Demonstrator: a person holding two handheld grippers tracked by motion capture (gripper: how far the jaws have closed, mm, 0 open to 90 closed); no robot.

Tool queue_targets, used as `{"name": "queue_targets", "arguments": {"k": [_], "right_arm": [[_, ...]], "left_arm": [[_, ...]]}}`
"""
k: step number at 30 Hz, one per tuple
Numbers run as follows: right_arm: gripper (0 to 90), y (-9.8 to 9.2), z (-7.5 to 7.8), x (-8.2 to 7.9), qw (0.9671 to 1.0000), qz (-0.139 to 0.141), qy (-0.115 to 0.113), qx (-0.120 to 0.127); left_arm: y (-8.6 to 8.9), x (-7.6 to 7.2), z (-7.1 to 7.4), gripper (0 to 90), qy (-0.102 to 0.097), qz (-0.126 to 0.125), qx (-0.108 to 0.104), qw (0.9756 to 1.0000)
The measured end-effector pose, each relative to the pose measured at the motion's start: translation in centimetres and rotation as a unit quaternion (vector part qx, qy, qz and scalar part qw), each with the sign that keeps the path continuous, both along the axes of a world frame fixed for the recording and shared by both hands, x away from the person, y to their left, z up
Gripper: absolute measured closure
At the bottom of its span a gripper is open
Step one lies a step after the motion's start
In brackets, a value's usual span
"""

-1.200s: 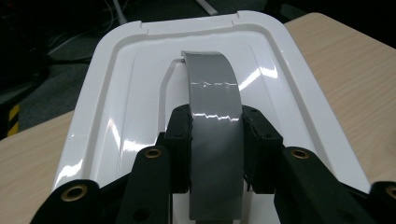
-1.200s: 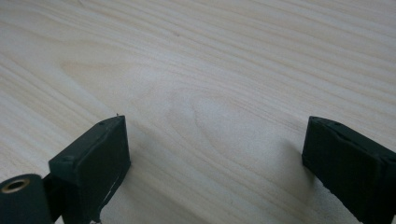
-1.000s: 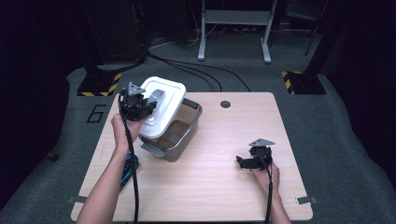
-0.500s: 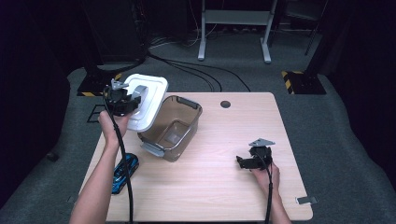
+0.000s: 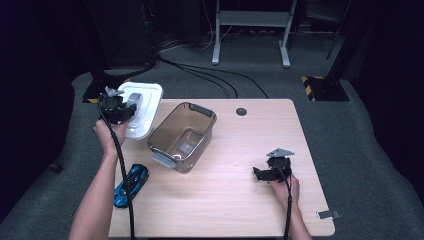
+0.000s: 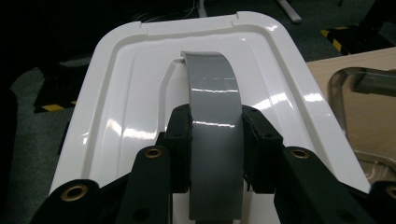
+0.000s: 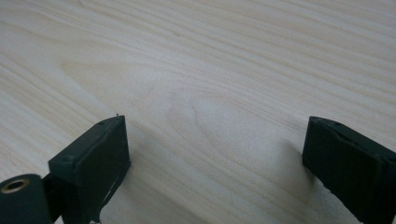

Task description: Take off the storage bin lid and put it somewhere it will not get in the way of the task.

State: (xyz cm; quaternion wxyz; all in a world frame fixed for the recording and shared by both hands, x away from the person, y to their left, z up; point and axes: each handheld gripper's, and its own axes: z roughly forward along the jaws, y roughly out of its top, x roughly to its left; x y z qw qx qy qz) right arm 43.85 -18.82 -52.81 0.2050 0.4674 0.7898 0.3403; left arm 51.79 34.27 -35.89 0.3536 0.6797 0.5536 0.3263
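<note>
Since the earlier frames you have carried the white lid [image 5: 141, 109] off the clear plastic bin [image 5: 182, 135] and out toward ten o'clock, so it now hangs partly past the left edge of the wooden table [image 5: 240, 210], while your right gripper [image 5: 263, 173] has stayed parked near four o'clock. Your left gripper [image 6: 215, 140] is clamped on the lid's grey handle [image 6: 214, 135], one jaw pressed to each side of the strap. The right gripper's jaws stand wide apart with nothing between them, just above bare wood. The main risk, as I judge it, is the grip: the handle looks glossy and you hold it by a narrow band, so the lid could swivel or slip and drop to the floor beyond the edge. Swinging it back carelessly could also knock the open bin, which sits at the table's eleven o'clock, toward the blue toy car [image 5: 131, 184] lying at eight o'clock. No brand, label or writing is legible on anything here.
</note>
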Motion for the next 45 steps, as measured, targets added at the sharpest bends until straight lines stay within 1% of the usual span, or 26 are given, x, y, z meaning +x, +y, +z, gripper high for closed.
{"name": "queue_targets", "arguments": {"k": [3, 5, 8, 11, 12, 14, 16, 18, 19, 21, 25, 34, 35, 36, 37, 39, 45], "right_arm": [[6.3, 0.0, 0.0, 0.0, 1.0000, 0.000, 0.000, 0.000], [6.2, 0.0, 0.0, 0.0, 1.0000, 0.000, 0.000, 0.000], [6.3, 0.0, 0.0, 0.0, 1.0000, 0.000, 0.000, 0.000], [6.2, 0.0, 0.0, 0.0, 1.0000, 0.000, 0.000, 0.000], [6.3, 0.0, 0.0, 0.0, 1.0000, 0.000, 0.000, 0.000], [6.2, 0.0, 0.0, 0.0, 1.0000, 0.000, -0.001, -0.001], [6.2, 0.0, 0.0, 0.0, 1.0000, 0.000, 0.000, 0.000], [6.3, 0.0, 0.0, 0.0, 1.0000, 0.000, 0.000, -0.001], [6.3, 0.0, 0.0, 0.0, 1.0000, 0.000, 0.000, -0.001], [6.2, 0.0, 0.0, 0.0, 1.0000, 0.001, 0.000, -0.001], [6.3, 0.0, 0.0, 0.0, 1.0000, 0.000, 0.002, -0.001], [6.3, 0.0, 0.0, -0.1, 1.0000, 0.002, 0.003, -0.001], [6.3, 0.1, 0.0, -0.1, 1.0000, 0.001, 0.004, 0.000], [6.3, 0.1, 0.0, -0.1, 1.0000, 0.002, 0.004, 0.000], [6.3, 0.1, 0.0, -0.1, 1.0000, 0.002, 0.004, 0.000], [6.3, 0.1, 0.0, -0.1, 1.0000, 0.002, 0.004, -0.001], [6.3, 0.1, 0.0, -0.1, 1.0000, 0.003, 0.004, -0.001]], "left_arm": [[0.8, 0.3, -0.8, 67.1, 0.002, 0.007, -0.003, 1.0000], [1.3, 0.4, -1.3, 67.2, 0.007, 0.012, -0.011, 0.9998], [1.7, 0.6, -2.3, 67.1, 0.013, 0.016, -0.012, 0.9997], [2.1, 0.8, -3.5, 67.1, 0.016, 0.018, -0.012, 0.9996], [2.2, 0.9, -3.8, 67.1, 0.018, 0.019, -0.013, 0.9996], [2.5, 1.0, -4.5, 67.1, 0.029, 0.021, -0.020, 0.9992], [2.6, 1.1, -5.2, 67.1, 0.036, 0.019, -0.021, 0.9990], [2.7, 1.2, -5.7, 67.1, 0.042, 0.019, -0.023, 0.9987], [2.7, 1.3, -6.1, 67.1, 0.043, 0.018, -0.022, 0.9987], [2.6, 1.4, -6.7, 67.1, 0.053, 0.017, -0.020, 0.9983], [2.4, 1.7, -7.8, 67.1, 0.066, 0.013, -0.016, 0.9976], [2.2, 2.1, -10.1, 67.1, 0.100, 0.008, -0.014, 0.9949], [2.2, 2.2, -10.3, 67.2, 0.105, 0.008, -0.018, 0.9943], [2.3, 2.2, -10.5, 67.1, 0.109, 0.007, -0.013, 0.9939], [2.2, 2.2, -10.7, 67.2, 0.110, 0.006, -0.013, 0.9938], [2.1, 2.3, -11.0, 67.1, 0.120, 0.001, -0.012, 0.9927], [1.8, 2.5, -11.8, 67.1, 0.134, -0.001, -0.010, 0.9909]]}}
